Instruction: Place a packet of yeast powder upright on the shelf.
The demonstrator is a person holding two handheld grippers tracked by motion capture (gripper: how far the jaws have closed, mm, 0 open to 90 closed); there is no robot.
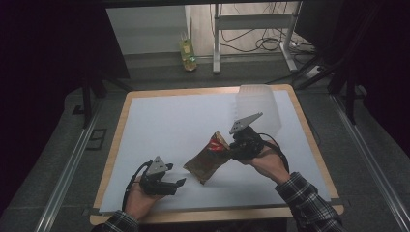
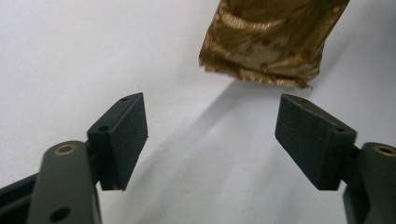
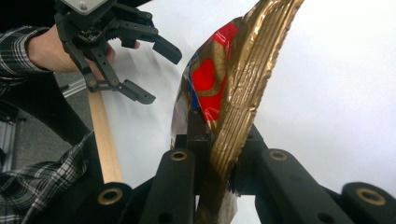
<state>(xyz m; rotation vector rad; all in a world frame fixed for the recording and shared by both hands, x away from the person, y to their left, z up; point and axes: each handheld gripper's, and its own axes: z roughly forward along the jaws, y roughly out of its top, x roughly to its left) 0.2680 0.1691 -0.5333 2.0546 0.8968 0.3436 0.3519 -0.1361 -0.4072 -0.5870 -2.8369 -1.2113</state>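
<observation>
A: Worktop [image 1: 159,121] is lying white-topped with a wooden rim, running across the high view. What's sitting at the far right?

B: A clear ribbed plastic container [image 1: 258,107], standing near the far edge, behind the right hand.

A: And the gold foil snack bag [image 1: 207,162]?

B: It's hanging tilted at mid-worktop, its upper sealed edge caught, its lower end just above or touching the white surface; cannot tell which. Red print is showing near the top.

A: Right hand-held gripper [image 3: 219,154]?

B: Pressed together, pinching the bag's crimped seam between its pads.

A: Left hand-held gripper [image 1: 178,183]?

B: Sitting low near the front edge, just beside the bag's lower end, not touching. Jaws standing spread, nothing between them; the bag's bottom edge is showing beyond the pads [image 2: 123,137].
</observation>
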